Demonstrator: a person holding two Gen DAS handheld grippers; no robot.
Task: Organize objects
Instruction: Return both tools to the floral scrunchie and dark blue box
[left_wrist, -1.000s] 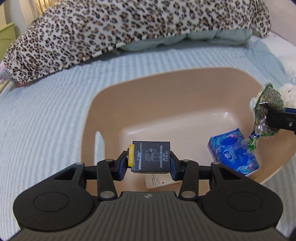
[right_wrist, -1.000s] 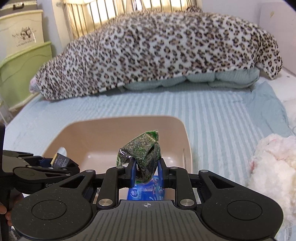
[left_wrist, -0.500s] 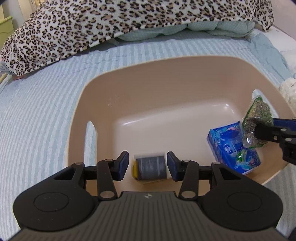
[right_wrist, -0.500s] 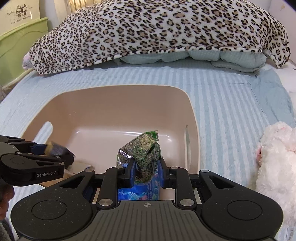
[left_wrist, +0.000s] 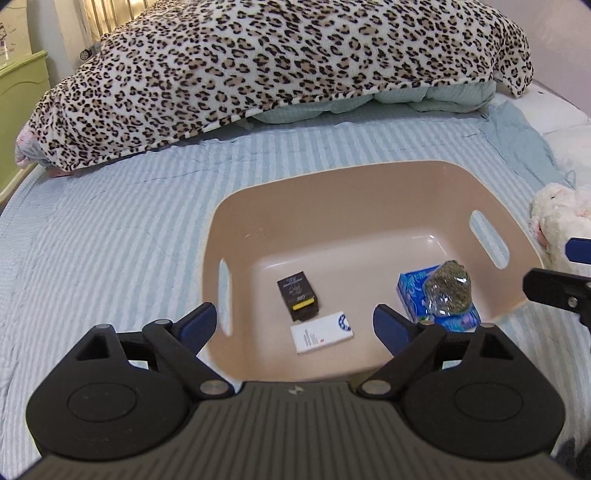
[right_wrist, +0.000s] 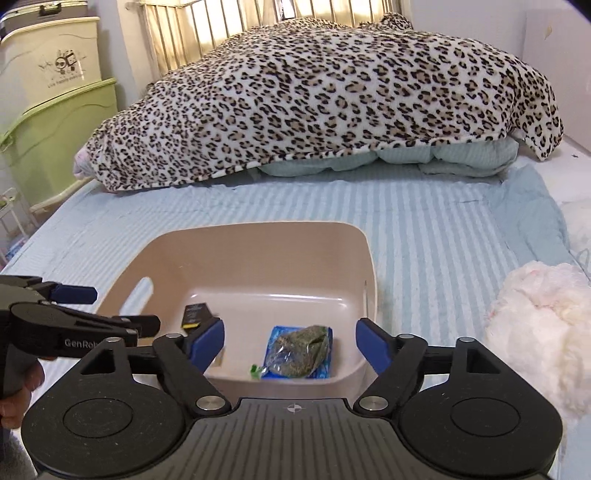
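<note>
A beige plastic basin (left_wrist: 258, 206) sits on the striped bed; it also shows in the right wrist view (right_wrist: 255, 240). Inside lie a small black box (left_wrist: 297, 293), a white card (left_wrist: 321, 332), a blue packet (left_wrist: 413, 291) and a green-flecked bag (left_wrist: 448, 288) resting on the packet. The right wrist view shows the bag (right_wrist: 299, 350) on the blue packet (right_wrist: 325, 369) and the black box (right_wrist: 195, 314). My left gripper (left_wrist: 295, 325) is open and empty above the basin's near rim. My right gripper (right_wrist: 290, 339) is open and empty above the basin's near rim.
A leopard-print blanket (left_wrist: 277, 62) is heaped over pale pillows at the far side of the bed. A white plush toy (right_wrist: 539, 321) lies right of the basin. Green and cream storage bins (right_wrist: 55, 110) stand at the left.
Both grippers opened and pulled back and up. The black box dropped from the left gripper into the basin. The green bag left the right gripper and now lies on the blue packet.
</note>
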